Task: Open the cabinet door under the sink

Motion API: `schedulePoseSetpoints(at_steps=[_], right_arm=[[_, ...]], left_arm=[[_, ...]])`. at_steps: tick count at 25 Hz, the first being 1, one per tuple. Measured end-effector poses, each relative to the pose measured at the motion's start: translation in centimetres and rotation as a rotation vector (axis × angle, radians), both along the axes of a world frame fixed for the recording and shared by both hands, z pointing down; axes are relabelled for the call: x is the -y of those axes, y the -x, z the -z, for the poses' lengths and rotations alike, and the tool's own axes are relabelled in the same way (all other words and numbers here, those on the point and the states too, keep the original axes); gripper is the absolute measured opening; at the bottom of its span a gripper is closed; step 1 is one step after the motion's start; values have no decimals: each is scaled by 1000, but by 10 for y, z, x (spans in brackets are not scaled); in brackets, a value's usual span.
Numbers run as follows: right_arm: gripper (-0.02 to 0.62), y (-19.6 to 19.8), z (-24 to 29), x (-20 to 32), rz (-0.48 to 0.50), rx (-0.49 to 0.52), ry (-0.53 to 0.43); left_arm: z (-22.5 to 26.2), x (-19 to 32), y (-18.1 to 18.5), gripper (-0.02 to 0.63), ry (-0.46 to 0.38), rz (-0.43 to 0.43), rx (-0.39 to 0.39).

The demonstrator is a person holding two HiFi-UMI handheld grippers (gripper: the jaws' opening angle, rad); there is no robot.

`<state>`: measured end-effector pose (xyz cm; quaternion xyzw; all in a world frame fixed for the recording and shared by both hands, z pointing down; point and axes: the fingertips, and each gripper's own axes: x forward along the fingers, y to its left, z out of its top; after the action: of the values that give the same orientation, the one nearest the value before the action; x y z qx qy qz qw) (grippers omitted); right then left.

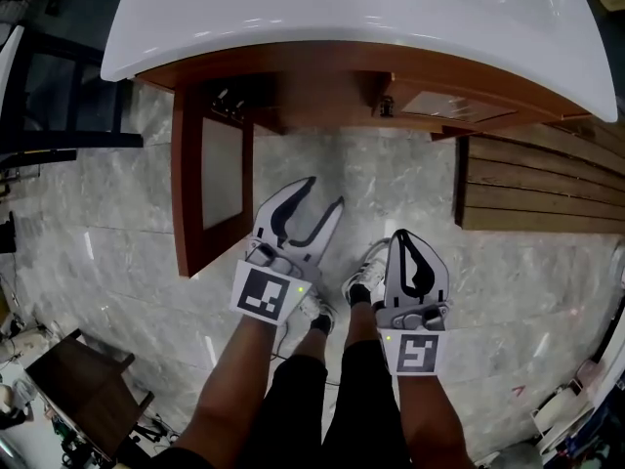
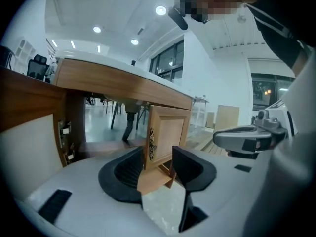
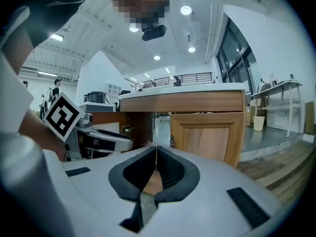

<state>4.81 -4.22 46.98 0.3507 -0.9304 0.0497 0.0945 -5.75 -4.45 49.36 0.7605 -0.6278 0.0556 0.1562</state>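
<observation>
Under the white sink, the left cabinet door stands swung out toward me, its pale inner panel facing right. The right cabinet door sits closed against the cabinet. My left gripper hangs over the floor just right of the open door, jaws open and empty. In the left gripper view the left gripper frames the distant right door and its ornate handle. My right gripper is shut on nothing, apart from both doors; the right gripper view shows this gripper facing the right door.
Grey marble floor lies below, with my legs and shoes under the grippers. Wooden decking steps up at the right. A dark wooden piece stands at lower left. Hinges show inside the cabinet opening.
</observation>
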Motion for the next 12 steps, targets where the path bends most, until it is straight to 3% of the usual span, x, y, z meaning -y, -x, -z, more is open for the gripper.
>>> schedulePoseSetpoints(at_steps=[8, 12], right_arm=[[25, -5, -9, 32, -12, -1, 16], [25, -2, -7, 44, 2, 11, 11]], left_arm=[[-12, 54, -4, 317, -16, -51, -36], [-11, 79, -3, 342, -34, -90, -22]])
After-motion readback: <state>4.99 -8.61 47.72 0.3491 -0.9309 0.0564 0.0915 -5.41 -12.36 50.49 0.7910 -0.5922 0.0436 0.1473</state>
